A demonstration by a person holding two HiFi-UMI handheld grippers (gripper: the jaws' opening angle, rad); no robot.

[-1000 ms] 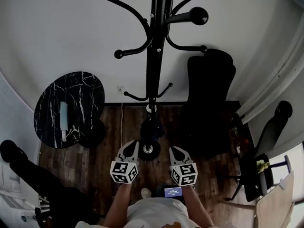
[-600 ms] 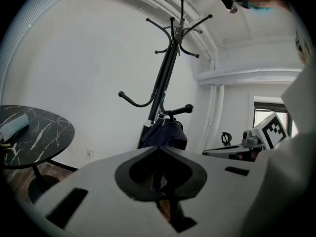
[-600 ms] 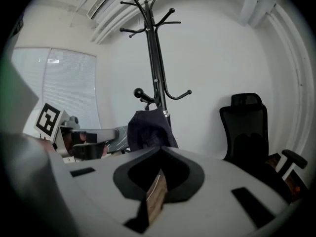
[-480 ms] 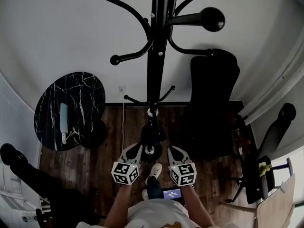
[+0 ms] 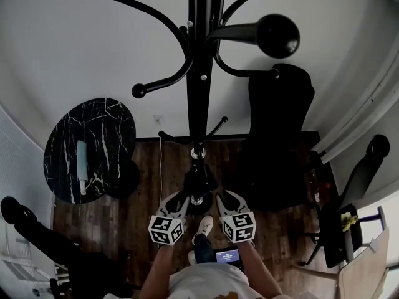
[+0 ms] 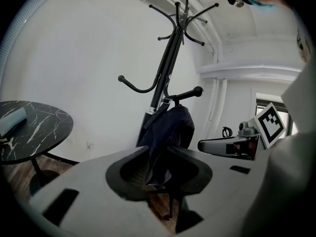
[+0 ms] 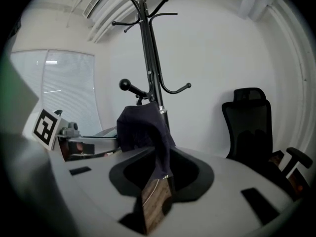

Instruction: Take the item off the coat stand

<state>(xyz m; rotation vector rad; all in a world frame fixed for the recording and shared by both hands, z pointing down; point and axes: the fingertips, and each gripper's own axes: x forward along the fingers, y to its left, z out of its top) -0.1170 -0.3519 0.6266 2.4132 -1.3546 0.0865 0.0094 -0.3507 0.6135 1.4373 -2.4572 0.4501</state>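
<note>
Now — left gripper pinching dark garment | right gripper jaws just opening — it hangs loose between

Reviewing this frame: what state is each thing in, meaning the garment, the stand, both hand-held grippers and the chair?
dark garment: hanging on a low hook, not yet off.
coat stand: upright, upper hooks bare.
left hand-held gripper: garment between its jaws; whether the pads press it is unclear.
right hand-held gripper: jaws apart, just been opening, garment edge between them.
office chair: unoccupied.
</note>
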